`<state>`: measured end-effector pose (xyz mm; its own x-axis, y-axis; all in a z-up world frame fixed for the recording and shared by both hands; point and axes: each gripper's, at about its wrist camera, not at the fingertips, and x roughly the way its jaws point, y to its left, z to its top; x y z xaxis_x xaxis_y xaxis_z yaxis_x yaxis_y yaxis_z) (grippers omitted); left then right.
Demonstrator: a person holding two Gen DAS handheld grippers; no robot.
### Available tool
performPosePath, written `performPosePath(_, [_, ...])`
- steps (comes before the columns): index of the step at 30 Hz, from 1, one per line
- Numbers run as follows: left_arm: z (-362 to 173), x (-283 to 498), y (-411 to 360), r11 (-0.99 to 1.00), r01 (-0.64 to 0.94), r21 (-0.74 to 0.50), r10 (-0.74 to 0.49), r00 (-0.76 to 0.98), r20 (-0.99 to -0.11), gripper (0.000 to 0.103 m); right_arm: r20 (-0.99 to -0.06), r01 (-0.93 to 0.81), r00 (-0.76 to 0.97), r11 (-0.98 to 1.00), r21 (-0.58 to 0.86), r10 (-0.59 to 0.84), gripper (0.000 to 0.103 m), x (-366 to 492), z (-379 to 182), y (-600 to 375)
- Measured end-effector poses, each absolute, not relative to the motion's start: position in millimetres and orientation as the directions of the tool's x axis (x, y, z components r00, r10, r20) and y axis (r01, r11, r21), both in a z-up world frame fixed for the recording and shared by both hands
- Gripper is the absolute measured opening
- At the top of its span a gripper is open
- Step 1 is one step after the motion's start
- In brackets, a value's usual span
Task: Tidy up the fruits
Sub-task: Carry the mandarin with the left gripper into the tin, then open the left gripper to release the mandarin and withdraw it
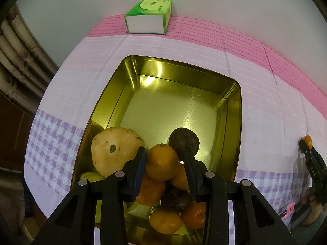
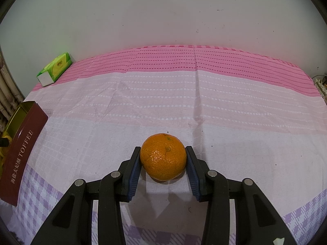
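Gripping a mandarin [image 1: 161,162], the left gripper [image 1: 165,153] hangs over the near end of the gold toffee tin [image 1: 235,122], its blue pads pressed to both sides of the fruit. Under that mandarin the tin holds a heap: a pale yellow pear [image 1: 114,151] against the left wall, a dark passion fruit [image 1: 184,140] just behind the right finger, a second dark fruit [image 1: 175,201] lower down, and more mandarins [image 1: 165,220] at the near wall. The far half of the tin shows bare gold floor.

Well to the right of the tin, the right gripper [image 2: 163,157] has its jaws closed on another mandarin [image 2: 163,157]; the fruit seems to rest on the pink-and-lilac checked tablecloth [image 2: 224,112], though the contact is hard to judge. Beyond the tin, a green tissue pack [image 1: 148,17] lies at the wall.
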<state>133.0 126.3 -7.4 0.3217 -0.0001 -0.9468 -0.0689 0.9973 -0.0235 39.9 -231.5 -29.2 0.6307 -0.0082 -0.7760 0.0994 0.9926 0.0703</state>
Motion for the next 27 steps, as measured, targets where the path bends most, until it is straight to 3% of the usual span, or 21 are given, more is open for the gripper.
performPosePath(10, [-3.0, 128.2, 125.9, 0.997, -0.068, -0.029, -0.005, 0.331, -0.944, 0.039, -0.777, 0.098, 0.63, 0.993, 0.066, -0.01, 0.04, 40.7, -29.3, -230.5])
performPosePath(15, [3.6, 123.5, 127.6, 0.997, -0.068, -0.037, -0.011, 0.344, -0.939, 0.052, -0.778, 0.097, 0.628, 0.994, 0.058, -0.016, 0.04, 40.5, -29.2, -230.5])
performPosePath(27, [33.9, 103.0, 135.4, 0.999, -0.053, 0.002, 0.026, 0.447, -0.894, 0.059, -0.779, 0.095, 0.627, 0.994, 0.051, -0.02, 0.04, 41.8, -29.0, -230.6])
